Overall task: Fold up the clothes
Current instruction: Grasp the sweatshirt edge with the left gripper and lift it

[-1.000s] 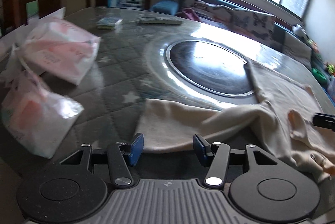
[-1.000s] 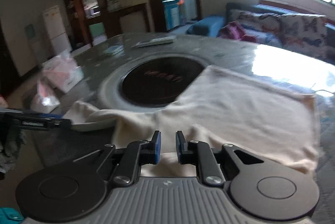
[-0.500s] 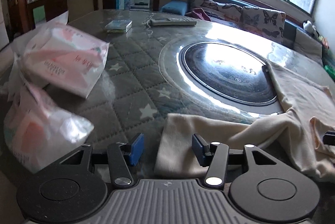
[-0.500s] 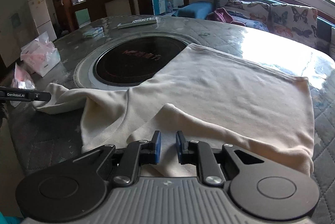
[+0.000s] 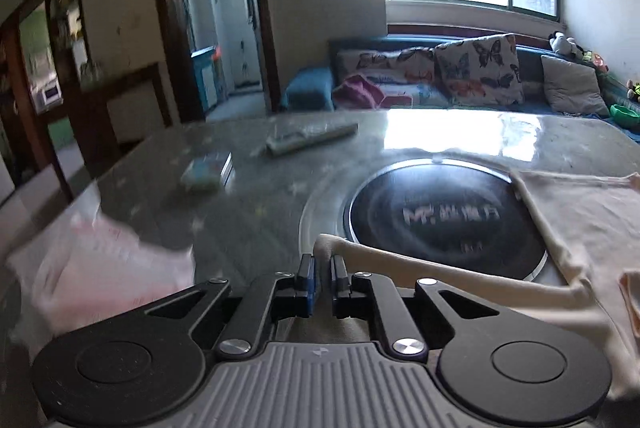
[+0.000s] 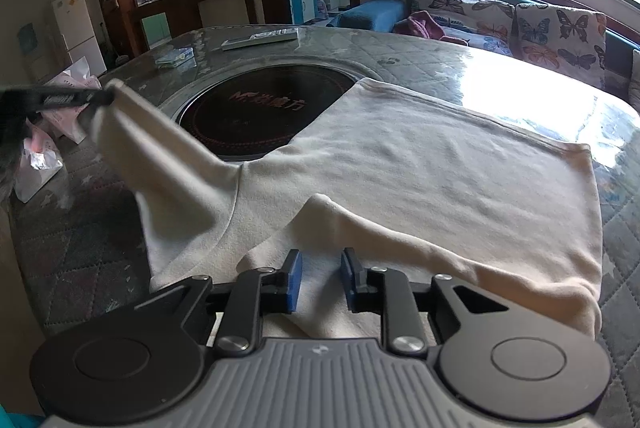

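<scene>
A cream long-sleeved top (image 6: 432, 156) lies spread on the table, partly over a round black cooktop (image 6: 264, 108). My left gripper (image 5: 322, 280) is shut on the end of the top's left sleeve (image 5: 400, 262) and holds it lifted off the table; in the right wrist view the raised sleeve (image 6: 160, 156) hangs from that gripper (image 6: 96, 96) at the far left. My right gripper (image 6: 320, 284) is open, its fingers either side of the folded-in right sleeve (image 6: 400, 240) near the table's front edge.
Pink tissue packs (image 5: 100, 268) lie at the table's left edge. A small box (image 5: 206, 172) and a remote (image 5: 312, 136) lie at the far side. A sofa with butterfly cushions (image 5: 476, 72) stands behind the table.
My left gripper has shut on the left sleeve end and lifted it up off the table. My right gripper has opened and let go of the right sleeve.
</scene>
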Available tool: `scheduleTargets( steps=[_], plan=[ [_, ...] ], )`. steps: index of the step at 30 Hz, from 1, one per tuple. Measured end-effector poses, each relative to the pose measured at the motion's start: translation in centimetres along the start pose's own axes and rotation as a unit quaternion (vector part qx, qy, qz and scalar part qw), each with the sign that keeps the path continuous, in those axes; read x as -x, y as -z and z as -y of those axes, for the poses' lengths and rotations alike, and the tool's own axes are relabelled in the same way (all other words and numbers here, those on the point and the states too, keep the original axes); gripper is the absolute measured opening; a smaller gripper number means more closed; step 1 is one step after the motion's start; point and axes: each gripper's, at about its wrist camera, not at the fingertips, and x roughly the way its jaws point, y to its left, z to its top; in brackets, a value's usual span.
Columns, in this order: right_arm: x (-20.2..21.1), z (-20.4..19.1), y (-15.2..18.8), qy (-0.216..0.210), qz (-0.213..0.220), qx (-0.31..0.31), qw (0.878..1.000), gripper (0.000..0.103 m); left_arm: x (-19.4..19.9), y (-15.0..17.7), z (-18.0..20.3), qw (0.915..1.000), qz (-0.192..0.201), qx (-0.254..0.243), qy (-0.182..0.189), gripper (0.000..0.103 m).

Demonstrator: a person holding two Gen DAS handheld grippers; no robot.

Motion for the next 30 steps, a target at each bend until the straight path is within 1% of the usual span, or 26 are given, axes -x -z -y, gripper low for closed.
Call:
scheduleTargets(
  steps=[1, 3, 4, 5, 6, 7, 9, 13, 16, 17, 22, 23, 24, 26, 27, 28, 29, 30],
  plan=[
    [0.0, 0.0, 0.0, -0.001, 0.0, 0.0, 1.0, 0.027, -0.8, -0.1, 0.2, 1.0, -0.005, -0.003, -0.007, 0.012],
    [-0.1, -0.2, 0.0, -0.002, 0.0, 0.002, 1.0, 0.029, -2.3, 0.1, 0.1, 0.9996, -0.019, 0.006, -0.02, 0.013],
    [-0.1, -0.2, 0.0, -0.002, 0.001, 0.004, 1.0, 0.029, -2.9, 0.2, -0.2, 0.999, -0.031, 0.02, -0.024, 0.017],
    [-0.1, -0.2, 0.0, -0.003, 0.0, 0.004, 1.0, 0.029, -3.3, 0.4, -0.7, 0.9978, -0.044, 0.039, -0.031, 0.03],
    [-0.1, -0.2, 0.0, -0.004, 0.0, 0.003, 1.0, 0.03, -3.4, 0.6, -1.3, 0.9963, -0.054, 0.059, -0.033, 0.037],
    [-0.1, -0.1, 0.0, -0.006, 0.0, 0.003, 1.0, 0.03, -3.3, 0.9, -1.7, 0.9948, -0.06, 0.075, -0.033, 0.039],
    [-0.1, -0.1, 0.0, -0.009, 0.0, 0.002, 1.0, 0.031, -2.8, 1.5, -2.2, 0.9919, -0.074, 0.098, -0.032, 0.052],
    [-0.1, 0.0, 0.0, -0.013, 0.001, 0.002, 1.0, 0.034, -2.6, 2.8, -2.2, 0.9858, -0.1, 0.131, -0.029, 0.053],
    [-0.1, -0.2, 0.0, -0.012, 0.001, 0.004, 1.0, 0.035, -3.0, 3.2, -1.4, 0.9851, -0.104, 0.132, -0.035, 0.054],
    [-0.1, -0.2, 0.0, -0.011, 0.001, 0.005, 1.0, 0.035, -3.0, 3.2, -1.2, 0.9849, -0.104, 0.134, -0.034, 0.053],
    [0.2, -0.1, 0.1, -0.008, 0.004, 0.002, 1.0, 0.036, -3.2, 2.6, -0.9, 0.9825, -0.107, 0.151, -0.023, 0.052],
    [0.3, -0.1, 0.1, -0.008, 0.004, 0.001, 1.0, 0.036, -3.2, 2.5, -0.7, 0.9823, -0.106, 0.152, -0.022, 0.049],
    [0.4, 0.0, 0.1, -0.007, 0.005, 0.0, 1.0, 0.036, -3.3, 2.5, -0.6, 0.9822, -0.106, 0.153, -0.021, 0.04],
    [0.6, 0.1, 0.2, -0.004, 0.006, 0.0, 1.0, 0.036, -3.6, 2.3, -0.3, 0.9824, -0.107, 0.152, -0.021, 0.032],
    [0.7, 0.2, 0.2, -0.003, 0.007, -0.001, 1.0, 0.036, -3.8, 2.2, -0.1, 0.9838, -0.103, 0.145, -0.027, 0.021],
    [0.8, 0.2, 0.2, -0.003, 0.009, -0.003, 1.0, 0.036, -3.9, 2.1, 0.0, 0.9844, -0.1, 0.142, -0.03, 0.016],
    [1.0, 0.3, 0.3, -0.002, 0.011, -0.005, 1.0, 0.036, -4.0, 2.0, 0.0, 0.9846, -0.097, 0.141, -0.033, 0.009],
    [1.2, 0.3, 0.3, -0.001, 0.014, -0.006, 1.0, 0.036, -4.0, 1.8, -0.2, 0.9837, -0.096, 0.149, -0.031, 0.005]
  ],
)
